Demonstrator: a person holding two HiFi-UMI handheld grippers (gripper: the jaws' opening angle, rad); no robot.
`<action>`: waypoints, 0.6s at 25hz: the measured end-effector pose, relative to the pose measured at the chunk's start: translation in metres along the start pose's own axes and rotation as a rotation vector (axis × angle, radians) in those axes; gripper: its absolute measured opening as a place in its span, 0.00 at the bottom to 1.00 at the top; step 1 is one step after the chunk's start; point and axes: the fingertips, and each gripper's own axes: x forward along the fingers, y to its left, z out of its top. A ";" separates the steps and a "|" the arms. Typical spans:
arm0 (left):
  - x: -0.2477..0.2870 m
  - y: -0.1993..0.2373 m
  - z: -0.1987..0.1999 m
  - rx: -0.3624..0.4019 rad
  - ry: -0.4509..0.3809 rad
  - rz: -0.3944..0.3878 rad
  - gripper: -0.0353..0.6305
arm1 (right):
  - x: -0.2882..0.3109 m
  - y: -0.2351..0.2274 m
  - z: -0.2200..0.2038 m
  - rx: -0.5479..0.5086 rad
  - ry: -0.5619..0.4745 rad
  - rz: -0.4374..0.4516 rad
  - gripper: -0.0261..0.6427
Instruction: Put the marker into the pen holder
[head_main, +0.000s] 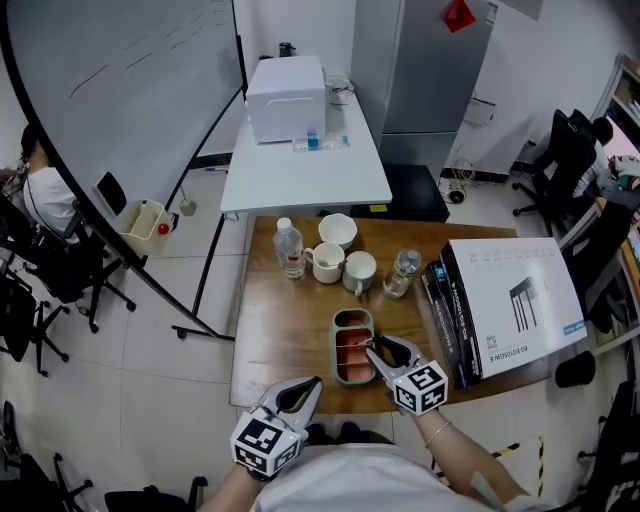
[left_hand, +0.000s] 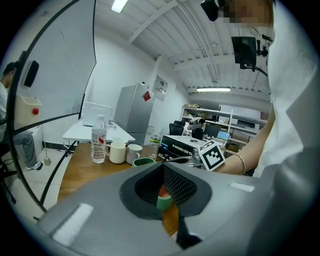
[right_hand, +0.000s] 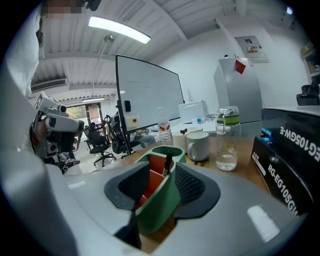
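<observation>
A green pen holder (head_main: 351, 375) with orange compartments lies on the wooden table (head_main: 275, 330) near its front edge. In the right gripper view the pen holder (right_hand: 157, 207) fills the space between the jaws, and a black marker (right_hand: 167, 163) stands in it, leaning on an inner wall. My right gripper (head_main: 374, 347) hangs at the holder's right side; the right gripper (right_hand: 160, 187) is open, its pads flanking the holder and clear of the marker. My left gripper (head_main: 305, 388) hovers at the table's front edge, left of the holder. The left gripper (left_hand: 162, 192) is shut and empty.
Behind the holder stand a water bottle (head_main: 289, 247), two mugs (head_main: 325, 262) (head_main: 358, 270), a bowl (head_main: 337, 230) and a glass jar (head_main: 401, 272). Flat boxes (head_main: 510, 300) are stacked on the table's right end. A white table (head_main: 300, 170) lies beyond.
</observation>
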 end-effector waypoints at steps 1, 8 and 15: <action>0.001 -0.001 0.000 0.001 0.000 -0.003 0.05 | -0.002 -0.001 -0.004 0.009 0.006 -0.003 0.24; 0.002 -0.003 -0.001 0.006 -0.001 -0.011 0.05 | -0.016 -0.008 -0.019 0.089 0.023 0.004 0.27; -0.001 0.002 0.002 0.006 -0.011 0.007 0.05 | -0.002 -0.015 0.016 0.076 -0.027 0.008 0.27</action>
